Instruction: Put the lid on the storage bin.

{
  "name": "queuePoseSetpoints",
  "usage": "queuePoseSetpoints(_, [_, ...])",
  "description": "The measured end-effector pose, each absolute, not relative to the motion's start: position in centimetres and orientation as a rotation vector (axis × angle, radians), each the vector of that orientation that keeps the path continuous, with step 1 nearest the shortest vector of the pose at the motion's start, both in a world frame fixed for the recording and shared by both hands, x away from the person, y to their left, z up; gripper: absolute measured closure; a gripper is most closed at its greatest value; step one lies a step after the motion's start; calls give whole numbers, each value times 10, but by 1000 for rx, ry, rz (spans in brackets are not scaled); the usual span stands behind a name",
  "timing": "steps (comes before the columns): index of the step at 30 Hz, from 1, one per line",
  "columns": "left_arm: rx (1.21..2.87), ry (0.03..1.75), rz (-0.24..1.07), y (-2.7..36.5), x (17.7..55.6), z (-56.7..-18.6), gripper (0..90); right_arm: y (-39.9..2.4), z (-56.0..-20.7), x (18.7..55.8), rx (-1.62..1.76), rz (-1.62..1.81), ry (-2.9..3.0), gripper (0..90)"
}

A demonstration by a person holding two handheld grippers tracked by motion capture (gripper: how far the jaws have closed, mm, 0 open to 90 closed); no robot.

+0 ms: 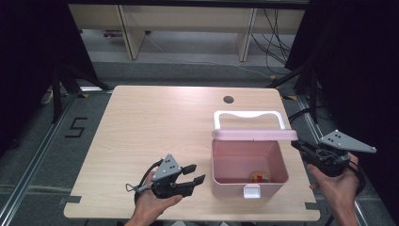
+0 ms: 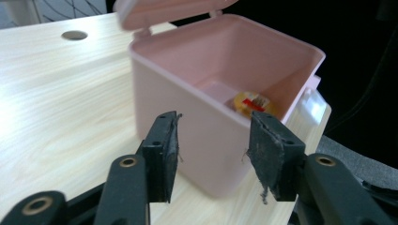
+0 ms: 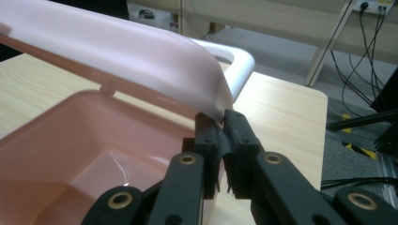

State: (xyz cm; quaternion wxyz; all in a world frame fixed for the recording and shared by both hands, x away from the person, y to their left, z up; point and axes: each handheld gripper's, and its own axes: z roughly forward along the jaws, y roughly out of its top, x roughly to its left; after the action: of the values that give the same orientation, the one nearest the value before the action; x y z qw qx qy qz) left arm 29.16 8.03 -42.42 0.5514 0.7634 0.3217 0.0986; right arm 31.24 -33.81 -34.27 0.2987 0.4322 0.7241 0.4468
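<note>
A pink box point(image 1: 230, 188) stands at the table's front right with its lid point(image 1: 254, 134) raised and a white handle point(image 1: 247, 114) behind it. A small yellow and red object point(image 1: 260, 176) lies on the box floor. My right gripper point(image 1: 297, 145) is at the lid's right end. In the right gripper view its jaws point(image 3: 220, 119) are shut on the corner of the lid point(image 3: 117, 47). My left gripper point(image 1: 200, 173) is open just left of the box, apart from it. In the left gripper view nothing lies between its jaws point(image 2: 213, 119), and the box wall point(image 2: 187, 93) stands behind them.
The box has a white latch point(image 1: 251, 191) on its near wall. A round cable hole point(image 1: 228, 99) sits in the wooden table point(image 1: 150, 127) near its far edge. Black stands and cables flank the table on the floor.
</note>
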Motion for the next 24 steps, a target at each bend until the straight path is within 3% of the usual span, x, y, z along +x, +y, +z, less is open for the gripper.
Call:
queuePoseSetpoints(9, [1835,795,239,102,289,-438,479,-341,-359,295,1167,1200,1946,845])
queuePoseSetpoints(24, [1876,784,231,104,282,-448,449,-344,-392,277,1207,1220,2032,864])
